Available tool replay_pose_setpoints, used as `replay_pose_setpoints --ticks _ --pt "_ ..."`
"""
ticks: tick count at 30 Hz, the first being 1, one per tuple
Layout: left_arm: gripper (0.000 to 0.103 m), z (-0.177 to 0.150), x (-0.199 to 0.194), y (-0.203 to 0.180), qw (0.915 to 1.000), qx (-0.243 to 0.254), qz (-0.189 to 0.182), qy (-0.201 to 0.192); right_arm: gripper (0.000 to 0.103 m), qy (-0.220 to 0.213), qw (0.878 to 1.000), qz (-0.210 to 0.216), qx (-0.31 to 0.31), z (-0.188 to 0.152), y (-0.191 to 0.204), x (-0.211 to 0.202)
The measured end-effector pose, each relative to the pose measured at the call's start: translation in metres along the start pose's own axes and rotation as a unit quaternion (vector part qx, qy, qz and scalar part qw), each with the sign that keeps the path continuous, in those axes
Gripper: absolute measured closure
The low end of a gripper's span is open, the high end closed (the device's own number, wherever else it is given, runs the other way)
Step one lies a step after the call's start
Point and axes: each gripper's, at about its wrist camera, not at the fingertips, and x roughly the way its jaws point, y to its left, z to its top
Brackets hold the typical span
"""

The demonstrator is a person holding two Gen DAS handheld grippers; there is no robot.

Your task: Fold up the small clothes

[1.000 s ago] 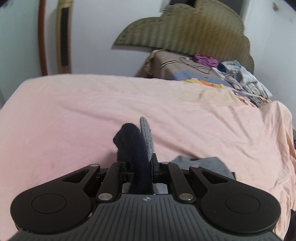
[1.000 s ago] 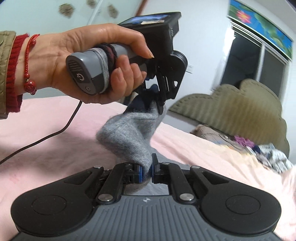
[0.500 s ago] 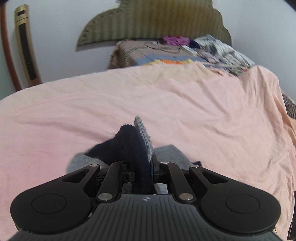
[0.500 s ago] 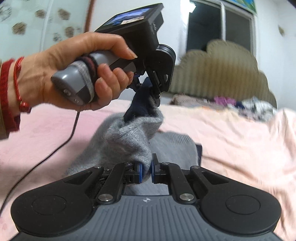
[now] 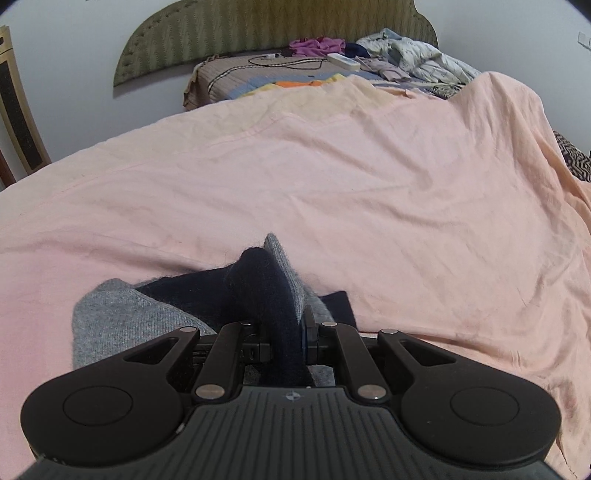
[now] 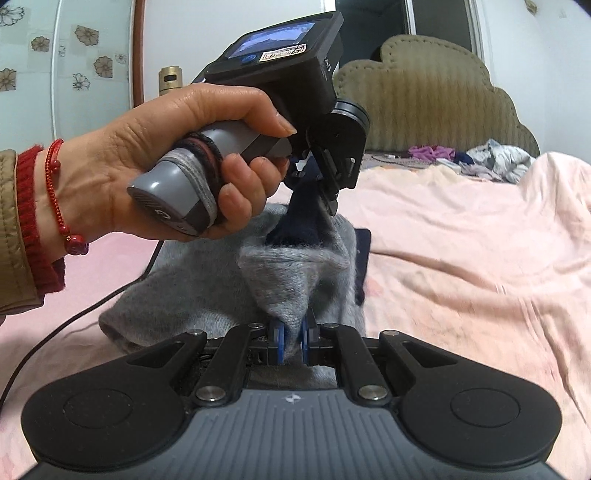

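A small grey knitted garment with navy trim (image 6: pixel 207 291) lies partly on the pink bedsheet (image 6: pixel 461 266). My left gripper (image 5: pixel 286 332) is shut on its navy-and-grey edge (image 5: pixel 269 280), held just above the sheet; the same gripper (image 6: pixel 325 192) shows in the right wrist view, held by a hand (image 6: pixel 155 173). My right gripper (image 6: pixel 291 341) is shut on a grey fold of the same garment (image 6: pixel 291 291), close below the left one. The garment's grey body (image 5: pixel 122 321) spreads left under the left gripper.
The pink sheet (image 5: pixel 332 192) covers the bed ahead and to the right. A pile of loose clothes (image 5: pixel 388 55) and a patterned blanket (image 5: pixel 258 81) lie by the green headboard (image 5: pixel 277 33). A black cable (image 6: pixel 74 325) trails over the sheet at left.
Both grippers have come down toward the sheet with the garment still held. More of the garment now rests on the bed. Both views have swung toward the headboard.
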Motion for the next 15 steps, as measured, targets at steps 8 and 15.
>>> replay_pose_setpoints --ticks 8,15 --pt "0.091 -0.003 0.014 -0.011 0.9999 0.006 0.006 0.010 0.094 0.031 0.998 0.019 0.049 -0.001 -0.019 0.010" --pt "0.077 -0.004 0.013 -0.013 0.9998 0.019 -0.001 0.003 0.094 0.042 0.996 0.027 0.073 -0.002 -0.023 0.009"
